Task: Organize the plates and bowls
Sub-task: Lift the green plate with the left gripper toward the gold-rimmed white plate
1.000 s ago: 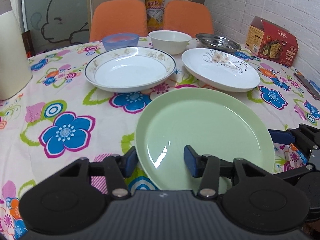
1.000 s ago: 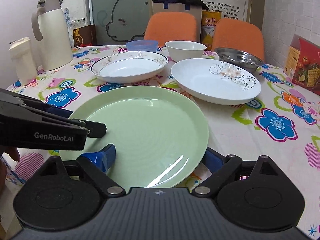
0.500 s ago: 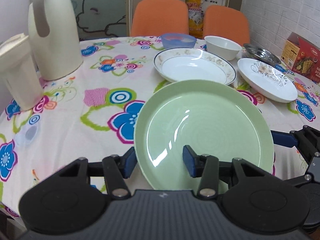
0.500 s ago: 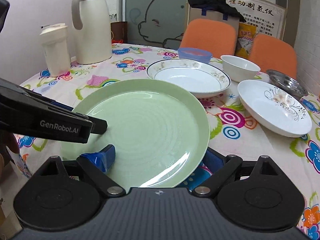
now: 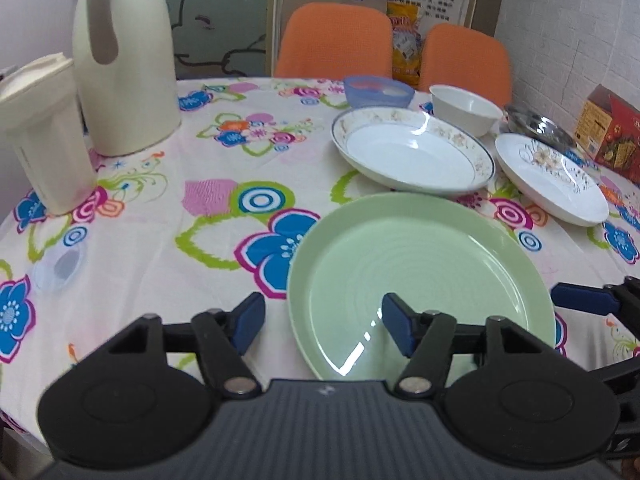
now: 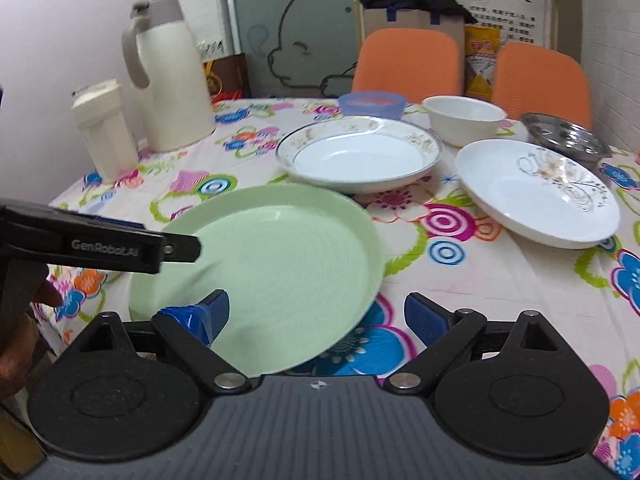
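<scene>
A pale green plate (image 5: 420, 272) lies flat on the flowered tablecloth, close in front of both grippers. My left gripper (image 5: 323, 316) is open and straddles the plate's left rim, its left finger a little clear of the edge. In the right wrist view the green plate (image 6: 272, 256) has my open right gripper (image 6: 316, 308) straddling its right rim, the right finger apart from it. Behind stand a gold-rimmed white plate (image 5: 412, 152), a white plate with a flower print (image 5: 552, 176), a blue bowl (image 5: 378, 90), a white bowl (image 5: 466, 108) and a steel bowl (image 5: 536, 124).
A cream thermos jug (image 5: 124, 68) and a cream container (image 5: 44, 136) stand at the table's left. A red box (image 5: 612, 136) sits at the right by the brick wall. Two orange chairs (image 5: 336, 40) are behind the table. A hand (image 6: 16, 344) holds the left gripper.
The green plate has travelled left across the table between both grippers. The outer fingers that touched its rims now stand slightly clear of it.
</scene>
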A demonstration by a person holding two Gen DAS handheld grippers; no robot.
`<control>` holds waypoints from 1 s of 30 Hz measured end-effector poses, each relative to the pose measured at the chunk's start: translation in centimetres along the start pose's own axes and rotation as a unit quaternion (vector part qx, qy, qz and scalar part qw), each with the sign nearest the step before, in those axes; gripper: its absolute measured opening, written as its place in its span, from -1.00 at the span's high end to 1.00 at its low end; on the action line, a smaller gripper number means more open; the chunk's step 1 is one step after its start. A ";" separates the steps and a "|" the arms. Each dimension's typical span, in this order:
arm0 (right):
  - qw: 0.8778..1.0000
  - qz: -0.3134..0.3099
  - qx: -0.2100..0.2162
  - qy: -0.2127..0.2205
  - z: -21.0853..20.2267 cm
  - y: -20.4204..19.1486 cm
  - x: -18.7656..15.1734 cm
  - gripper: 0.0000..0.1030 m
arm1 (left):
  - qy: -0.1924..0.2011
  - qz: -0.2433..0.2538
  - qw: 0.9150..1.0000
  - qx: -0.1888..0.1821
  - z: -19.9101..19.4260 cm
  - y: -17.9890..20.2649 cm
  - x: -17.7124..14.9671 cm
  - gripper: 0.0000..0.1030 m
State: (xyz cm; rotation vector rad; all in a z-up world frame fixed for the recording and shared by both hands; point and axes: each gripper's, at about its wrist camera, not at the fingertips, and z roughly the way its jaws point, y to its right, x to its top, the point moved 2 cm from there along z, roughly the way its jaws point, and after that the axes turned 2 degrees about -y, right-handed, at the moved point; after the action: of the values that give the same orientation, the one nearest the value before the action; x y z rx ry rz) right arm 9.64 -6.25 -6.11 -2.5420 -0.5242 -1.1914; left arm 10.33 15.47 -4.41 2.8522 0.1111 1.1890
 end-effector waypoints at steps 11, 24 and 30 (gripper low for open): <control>0.996 0.076 -0.047 0.026 -2.9 4.6 1.2 -0.60 | 0.040 -0.039 0.998 0.011 -2.8 -1.8 3.0 -0.39; 0.995 0.087 0.035 0.022 5.0 5.5 8.3 -0.60 | 0.031 -0.033 0.999 0.013 2.1 -1.3 9.4 -0.42; 0.996 0.084 0.040 -0.011 9.1 5.8 9.8 -0.60 | 0.011 -0.036 0.999 0.015 6.0 -2.2 11.7 -0.42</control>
State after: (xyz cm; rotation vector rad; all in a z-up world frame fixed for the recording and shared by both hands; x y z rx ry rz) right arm 24.11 -5.77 -4.65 -2.4779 -0.3472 -1.0634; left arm 22.66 18.54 -0.53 2.8351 0.2323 1.2144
